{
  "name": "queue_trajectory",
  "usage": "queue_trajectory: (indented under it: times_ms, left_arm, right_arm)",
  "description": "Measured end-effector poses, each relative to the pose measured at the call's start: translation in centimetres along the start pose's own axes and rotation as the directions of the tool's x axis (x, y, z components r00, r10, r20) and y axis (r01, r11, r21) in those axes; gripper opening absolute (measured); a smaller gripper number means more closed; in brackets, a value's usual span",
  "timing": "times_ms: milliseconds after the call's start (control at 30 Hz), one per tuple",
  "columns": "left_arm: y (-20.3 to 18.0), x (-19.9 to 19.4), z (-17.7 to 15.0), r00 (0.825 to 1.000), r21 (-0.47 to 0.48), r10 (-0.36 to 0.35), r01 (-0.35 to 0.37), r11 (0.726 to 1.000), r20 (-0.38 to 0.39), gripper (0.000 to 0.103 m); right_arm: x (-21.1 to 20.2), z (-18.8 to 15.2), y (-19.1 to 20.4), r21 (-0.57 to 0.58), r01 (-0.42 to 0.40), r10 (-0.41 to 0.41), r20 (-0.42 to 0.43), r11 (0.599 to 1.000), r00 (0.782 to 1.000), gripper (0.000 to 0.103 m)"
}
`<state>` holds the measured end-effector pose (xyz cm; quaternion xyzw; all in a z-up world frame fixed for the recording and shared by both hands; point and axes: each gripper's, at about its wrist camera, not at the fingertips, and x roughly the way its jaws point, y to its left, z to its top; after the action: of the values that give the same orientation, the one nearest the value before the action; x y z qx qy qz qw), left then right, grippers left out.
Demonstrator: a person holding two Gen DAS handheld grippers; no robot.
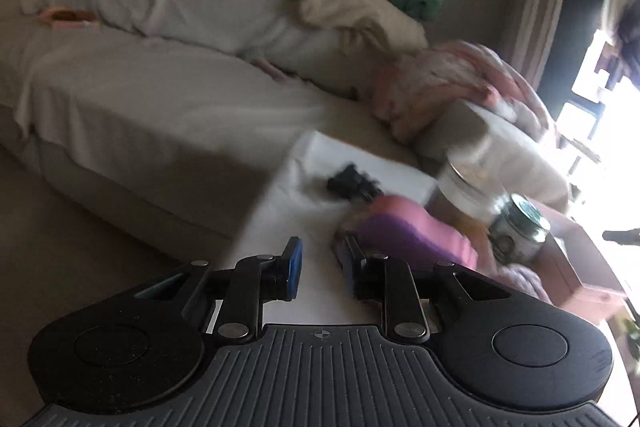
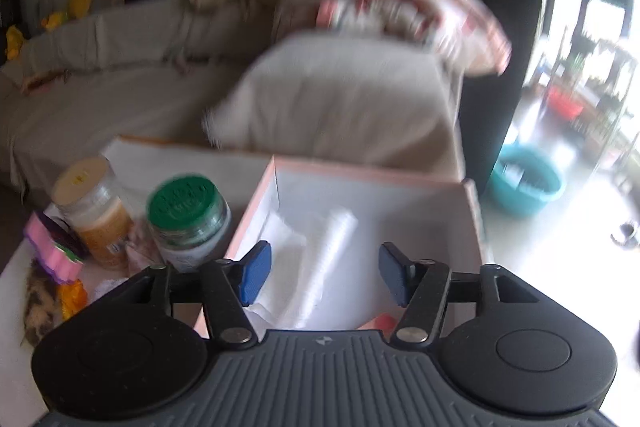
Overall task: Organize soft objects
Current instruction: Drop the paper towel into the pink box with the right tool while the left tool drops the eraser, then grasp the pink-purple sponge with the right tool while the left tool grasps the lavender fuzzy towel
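Note:
My left gripper is open and empty above a white table. Just right of its right finger lies a pink and purple soft object; it also shows in the right wrist view. A small black thing lies further back on the table. My right gripper is open and empty over a pink-rimmed box that holds white cloths. A brown furry object and an orange piece lie at the table's left.
Two jars stand left of the box: a green-lidded one and a cream-lidded one. A grey sofa with cushions, a pink blanket and plush toys lies behind. A teal basin sits on the floor at right.

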<state>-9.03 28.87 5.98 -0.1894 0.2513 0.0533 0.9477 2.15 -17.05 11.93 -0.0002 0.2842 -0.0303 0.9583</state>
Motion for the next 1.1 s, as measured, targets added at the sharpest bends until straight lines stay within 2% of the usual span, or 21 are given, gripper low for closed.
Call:
queue_trajectory:
  times_ms: [100,167,267,433,600,733,800,933,1100]
  left_arm:
    - [-1.8,0.7,-0.8,0.995,0.066,-0.076,0.08,0.995,-0.067,0.024]
    - [-3.2,1.1,-1.1,0.991,0.1,-0.108,0.116,0.988,-0.085,0.024]
    - [-4.3,1.9,-0.5,0.994,0.078,-0.093,0.097,0.992,-0.061,0.024]
    - [-4.0,2.0,1.1,0.996,-0.052,-0.086,0.085,0.995,-0.028,0.024]
    - [-4.9,2.6,3.5,0.998,0.004,-0.051,0.051,0.999,-0.031,0.024]
    - [-4.4,3.5,5.4,1.0,-0.008,0.01,-0.011,1.0,-0.015,0.024]
    - [-4.0,3.6,5.3,1.0,-0.015,0.006,-0.006,1.0,-0.014,0.024]
    - [-3.1,3.1,3.7,0.999,0.006,-0.051,0.051,0.999,-0.008,0.024]
    - [-1.5,2.1,1.9,0.999,0.034,-0.049,0.049,0.998,0.009,0.024]
  right_arm:
    - [-2.8,-2.1,1.3,-0.013,-0.025,0.025,0.047,1.0,0.999,0.069]
    - [-3.9,-3.6,2.4,-0.033,-0.057,0.059,0.054,0.998,0.997,0.069]
    - [-5.0,-6.0,4.4,-0.073,-0.107,0.111,0.045,0.992,0.993,0.069]
    - [-5.5,-9.2,6.9,-0.116,-0.132,0.138,0.041,0.984,0.99,0.069]
    - [-4.7,-10.8,7.8,-0.119,-0.145,0.149,0.032,0.982,0.988,0.069]
    - [-4.3,-11.1,7.8,-0.11,-0.186,0.19,0.031,0.976,0.981,0.069]
    - [-4.3,-10.9,8.3,-0.155,-0.198,0.208,0.048,0.968,0.977,0.069]
    - [-4.4,-10.0,11.6,-0.345,-0.221,0.267,0.092,0.912,0.959,0.069]
    - [-1.5,-6.9,17.9,-0.504,-0.262,0.345,0.077,0.823,0.935,0.069]
